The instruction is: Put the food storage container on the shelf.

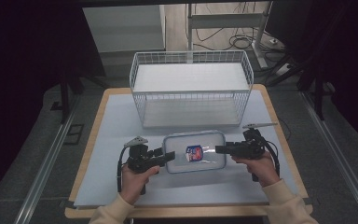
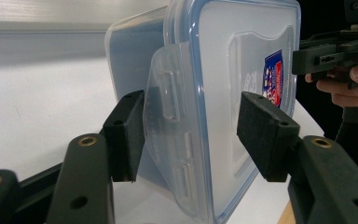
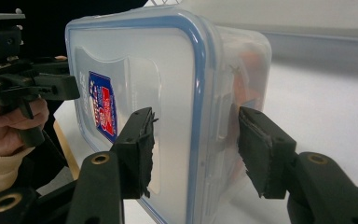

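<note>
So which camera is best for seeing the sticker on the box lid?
The high view: the red and blue sticker faces it whole on the lid. The left gripper view shows it edge-on; the right gripper view shows it slanted.

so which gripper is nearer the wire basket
Right, slightly. The right gripper at the container's right end sits a bit closer to the wire basket than the left gripper at its left end.

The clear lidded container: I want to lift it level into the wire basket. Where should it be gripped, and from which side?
Grip the container at its two short ends, each gripper coming in level from its own side. The lid's blue-rimmed edge and end flap give the pads something to clamp. The left gripper and right gripper already straddle those ends.
</note>
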Motion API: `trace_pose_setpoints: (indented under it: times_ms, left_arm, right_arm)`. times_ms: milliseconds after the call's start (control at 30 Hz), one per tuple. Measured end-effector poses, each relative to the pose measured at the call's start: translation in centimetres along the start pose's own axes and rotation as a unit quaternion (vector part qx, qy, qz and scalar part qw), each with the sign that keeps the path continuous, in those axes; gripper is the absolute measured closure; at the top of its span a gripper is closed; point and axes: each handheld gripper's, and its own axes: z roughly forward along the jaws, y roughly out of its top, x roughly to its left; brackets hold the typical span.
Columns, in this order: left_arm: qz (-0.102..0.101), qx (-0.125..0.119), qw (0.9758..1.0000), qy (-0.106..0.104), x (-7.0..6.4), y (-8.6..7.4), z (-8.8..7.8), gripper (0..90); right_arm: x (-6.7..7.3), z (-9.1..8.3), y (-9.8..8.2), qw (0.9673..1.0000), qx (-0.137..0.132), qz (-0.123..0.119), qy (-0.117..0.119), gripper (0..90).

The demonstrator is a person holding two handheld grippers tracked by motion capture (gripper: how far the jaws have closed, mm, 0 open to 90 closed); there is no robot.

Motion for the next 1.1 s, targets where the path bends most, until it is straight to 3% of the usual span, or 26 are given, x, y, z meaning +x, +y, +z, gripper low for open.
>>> trace_pose_setpoints:
  times_ms: [433,767,1100]
  left_arm:
    - [0.009,-0.010,0.9999,-0.002,-0.1,1.1,-0.6,43.6]
    - [0.016,-0.018,0.9997,-0.004,-0.1,2.7,-0.8,43.6]
    - [0.032,-0.029,0.9991,-0.004,-1.0,4.7,-1.3,43.5]
  right_arm:
    - [1.1,-0.4,0.7,0.9993,-0.025,-0.026,-0.011,47.0]
    - [1.6,-0.8,2.3,0.9984,-0.038,-0.039,-0.017,46.9]
    - [2.7,-2.1,3.6,0.9965,-0.060,-0.053,-0.027,46.8]
